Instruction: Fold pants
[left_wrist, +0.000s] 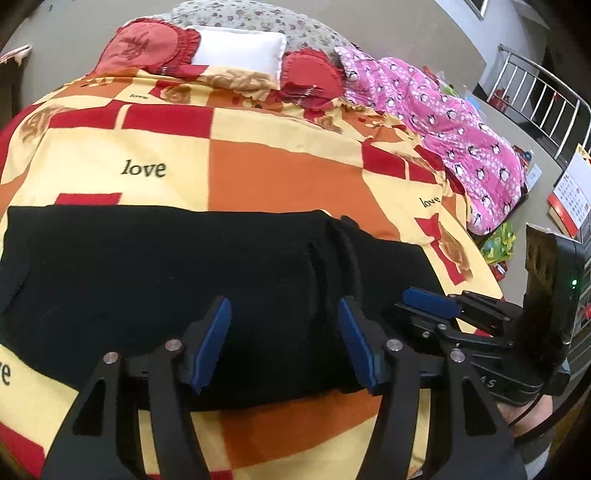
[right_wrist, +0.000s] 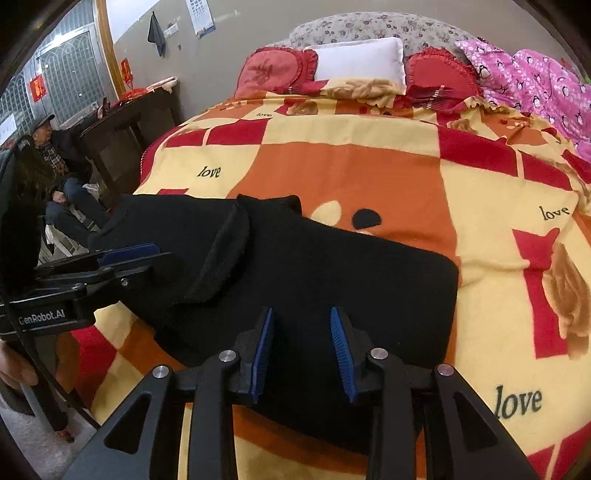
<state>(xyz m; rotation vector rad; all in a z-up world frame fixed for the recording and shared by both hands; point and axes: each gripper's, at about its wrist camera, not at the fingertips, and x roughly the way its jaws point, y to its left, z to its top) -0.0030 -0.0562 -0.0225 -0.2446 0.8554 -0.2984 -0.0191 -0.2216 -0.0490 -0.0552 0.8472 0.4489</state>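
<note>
Black pants lie flat across the near part of the bed, also in the right wrist view, with the ribbed waistband folded over near the middle. My left gripper is open and empty, its blue pads just above the pants' near edge. My right gripper is open and empty above the pants' right part. Each gripper shows in the other's view, the right one at the pants' right edge, the left one at the left.
The bed has a yellow, orange and red "love" blanket. Red cushions, a white pillow and a pink quilt lie at the far side. A seated person and a dark table stand left of the bed.
</note>
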